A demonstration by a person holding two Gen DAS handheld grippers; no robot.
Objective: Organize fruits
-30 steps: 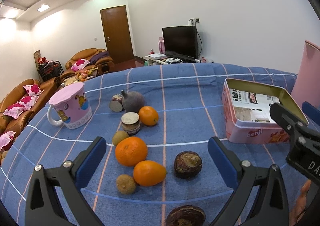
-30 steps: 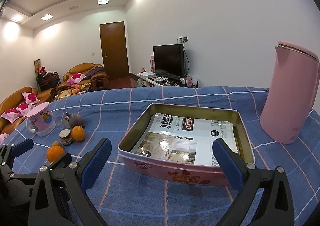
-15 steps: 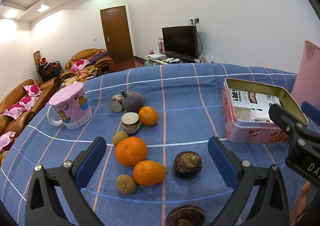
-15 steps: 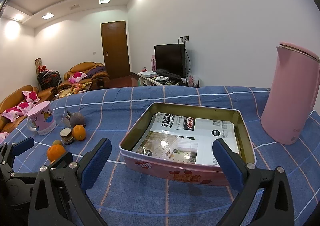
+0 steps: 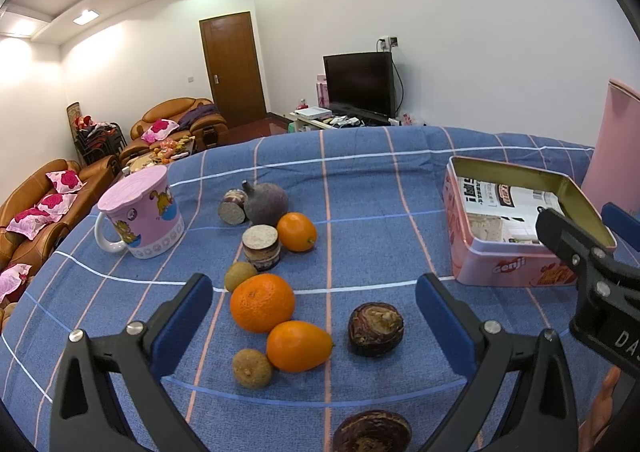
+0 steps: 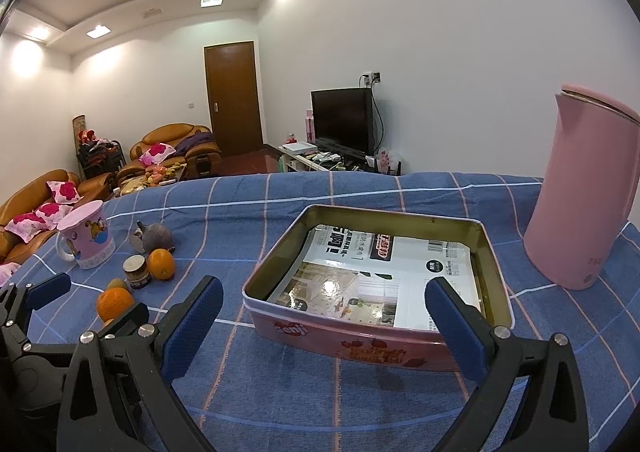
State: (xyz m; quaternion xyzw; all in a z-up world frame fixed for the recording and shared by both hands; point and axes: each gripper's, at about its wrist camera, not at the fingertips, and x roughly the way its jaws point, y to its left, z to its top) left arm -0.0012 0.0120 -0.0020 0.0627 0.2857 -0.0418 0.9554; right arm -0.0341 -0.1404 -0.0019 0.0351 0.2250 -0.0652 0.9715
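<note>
Both grippers spread, holding nothing | left gripper (image 5: pixel 314 326) frames the mandarin (image 5: pixel 262 302) and orange kumquat (image 5: pixel 298 346) at lower centre | tin (image 6: pixel 376 280) mid-frame, right gripper (image 6: pixel 324 328) before it | centre your pads on one fruit, avoiding neighbours.

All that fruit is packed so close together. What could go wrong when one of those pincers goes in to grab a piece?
The left tool is open over a tight cluster: closing on the big orange could nudge the smaller orange fruit touching it, and round fruit may roll across the cloth. The tin stands well off to the side, so fruit could slip on the way.
</note>
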